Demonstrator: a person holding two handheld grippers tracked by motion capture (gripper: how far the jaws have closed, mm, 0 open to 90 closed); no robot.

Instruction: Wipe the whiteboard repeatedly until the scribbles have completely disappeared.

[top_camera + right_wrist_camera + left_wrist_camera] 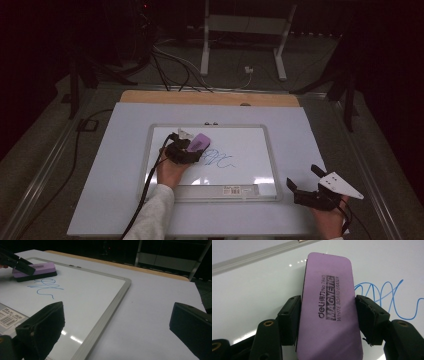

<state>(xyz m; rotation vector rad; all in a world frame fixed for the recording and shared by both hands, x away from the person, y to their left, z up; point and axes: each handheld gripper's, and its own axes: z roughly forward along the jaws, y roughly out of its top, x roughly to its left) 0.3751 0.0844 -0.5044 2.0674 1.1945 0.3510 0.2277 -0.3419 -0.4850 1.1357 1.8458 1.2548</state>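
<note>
High view: the whiteboard point(155, 150) lies on the white table point(100, 200); the left gripper point(192, 150) sits over the board's upper left area and grips the purple eraser point(201, 142), which lies just left of the blue scribble point(220, 160); the scribble appears whole, so by my judgement the wiping has not yet begun and all of the mark remains to be cleared; the right gripper point(305, 187) rests off the board, at the table's near right corner, well apart from the work.

Left gripper view: the eraser point(329, 312) stands lengthwise between the two jaws, its printed face toward the camera; both pads point(367, 317) press on its long edges, so the jaws are partly drawn in and pinching the eraser; the blue scribble point(387, 297) lies just beside it on the board's surface point(249, 290), with no smearing visible.

Right gripper view: the right gripper point(117, 327) has its jaws spread wide, with nothing between them and only table and board frame point(110, 302) beneath; farther off, the eraser point(35, 271) rests flat on the board, touching the upper edge of the scribble point(45, 287); the scribble is intact.
</note>
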